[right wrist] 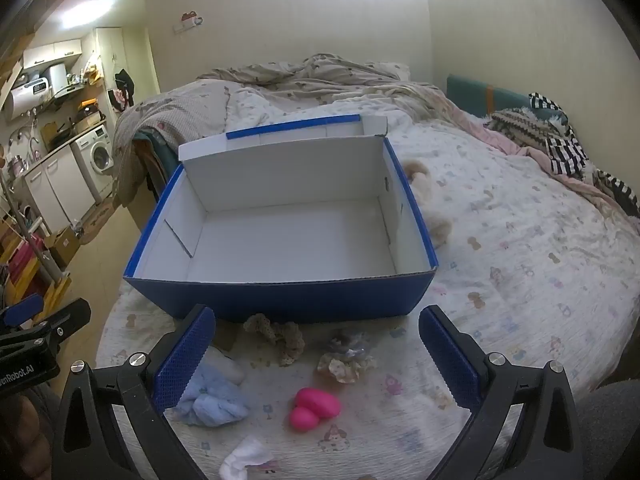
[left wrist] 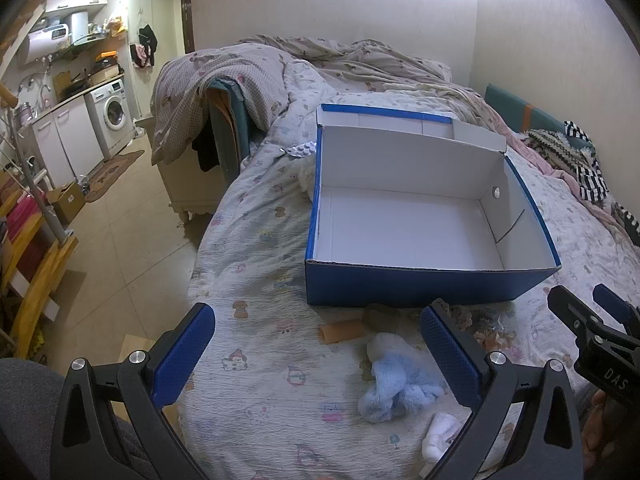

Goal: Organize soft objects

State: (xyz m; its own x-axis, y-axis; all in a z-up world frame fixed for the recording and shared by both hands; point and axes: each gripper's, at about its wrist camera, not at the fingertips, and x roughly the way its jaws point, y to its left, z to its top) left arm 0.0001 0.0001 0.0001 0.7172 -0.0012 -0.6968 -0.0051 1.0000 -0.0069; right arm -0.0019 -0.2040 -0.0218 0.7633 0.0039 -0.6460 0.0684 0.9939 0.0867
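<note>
Both grippers, left gripper [left wrist: 316, 350] and right gripper [right wrist: 316, 350], jaws apart, empty; blue box [right wrist: 280, 300] ahead near bed edge.

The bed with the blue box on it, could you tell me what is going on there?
A person holds a gripper in each hand over the bed, sorting soft items. The left gripper and right gripper are both open and hold nothing. The blue box stands open with nothing inside. A light blue fluffy cloth, a pink toy and a white sock lie in front of it.
</note>
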